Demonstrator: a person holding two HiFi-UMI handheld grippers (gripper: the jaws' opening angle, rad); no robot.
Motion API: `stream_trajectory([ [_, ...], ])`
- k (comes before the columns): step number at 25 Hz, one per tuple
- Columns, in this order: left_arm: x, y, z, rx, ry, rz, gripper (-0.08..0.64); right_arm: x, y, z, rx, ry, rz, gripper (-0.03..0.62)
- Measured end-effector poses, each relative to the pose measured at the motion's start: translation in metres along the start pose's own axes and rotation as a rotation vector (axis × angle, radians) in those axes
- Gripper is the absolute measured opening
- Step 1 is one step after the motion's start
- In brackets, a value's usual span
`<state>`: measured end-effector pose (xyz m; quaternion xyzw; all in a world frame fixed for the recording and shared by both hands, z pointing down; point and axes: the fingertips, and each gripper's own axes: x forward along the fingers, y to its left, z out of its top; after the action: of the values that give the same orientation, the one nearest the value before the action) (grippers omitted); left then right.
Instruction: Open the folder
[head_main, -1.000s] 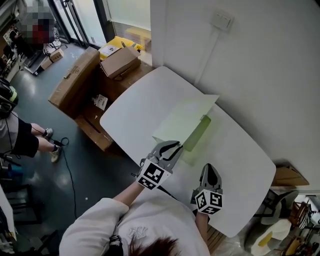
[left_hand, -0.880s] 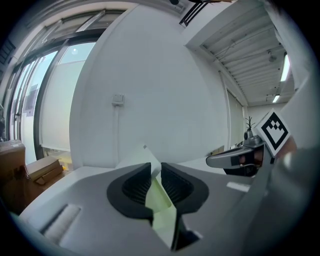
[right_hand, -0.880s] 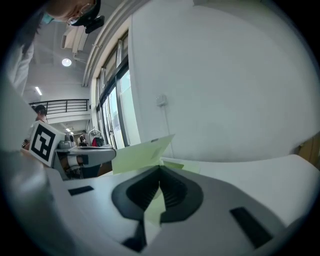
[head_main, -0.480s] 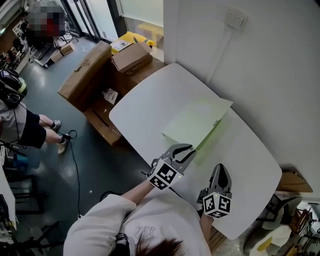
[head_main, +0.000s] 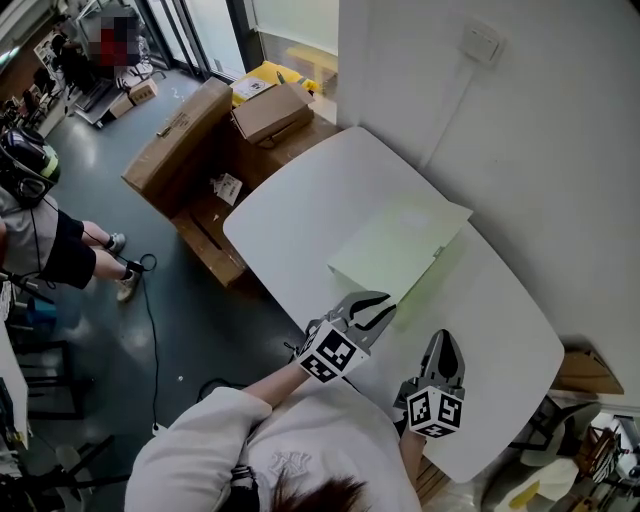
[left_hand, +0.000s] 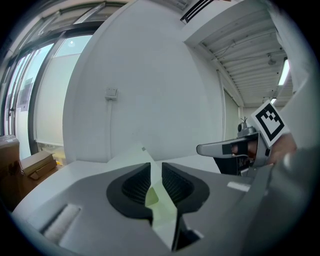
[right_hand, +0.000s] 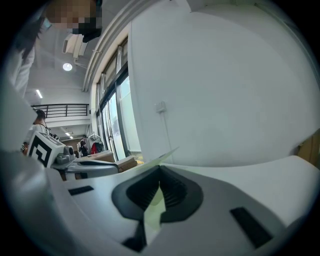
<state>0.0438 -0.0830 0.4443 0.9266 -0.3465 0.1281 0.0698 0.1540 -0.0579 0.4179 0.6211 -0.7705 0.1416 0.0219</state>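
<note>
Your pale green folder (head_main: 400, 245) lies on the white table (head_main: 300, 200), toward its wall side, with the top cover tilted up. Your left gripper (head_main: 388, 305) hovers over the table's near side. Its jaws have just been opening and now stand slightly apart, pinching nothing. Your right gripper (head_main: 446, 336), also at the table's near side, has its jaws together and empty.

Workshop-like industrial space: cardboard boxes (head_main: 175, 145) on dark concrete floor (head_main: 190, 330), trailing cable (head_main: 148, 335), exposed ceiling beams (left_hand: 250, 55).
</note>
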Motion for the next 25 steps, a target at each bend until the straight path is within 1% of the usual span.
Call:
stream_trajectory([
  [3,-0.005,-0.001,0.005,0.006,-0.02,0.009,0.057,-0.002,0.003,0.001,-0.005,-0.002,0.009,0.006],
  [6,-0.009,0.006,0.013,0.013,-0.03,0.034,0.057,0.0,0.006,0.0,-0.01,0.004,0.021,0.006],
  [11,-0.014,0.016,0.015,-0.003,-0.039,0.075,0.054,-0.001,0.006,-0.004,-0.014,0.015,0.031,0.007],
  [14,-0.015,0.019,0.018,-0.002,-0.047,0.09,0.009,-0.002,0.005,-0.004,-0.016,0.015,0.034,0.006],
  [20,-0.02,0.022,0.023,-0.015,-0.047,0.125,0.008,-0.007,0.004,-0.002,-0.015,0.006,0.042,0.006],
  [25,-0.031,0.024,0.033,-0.019,-0.073,0.162,0.008,-0.014,0.004,0.003,-0.009,-0.015,0.044,0.006],
])
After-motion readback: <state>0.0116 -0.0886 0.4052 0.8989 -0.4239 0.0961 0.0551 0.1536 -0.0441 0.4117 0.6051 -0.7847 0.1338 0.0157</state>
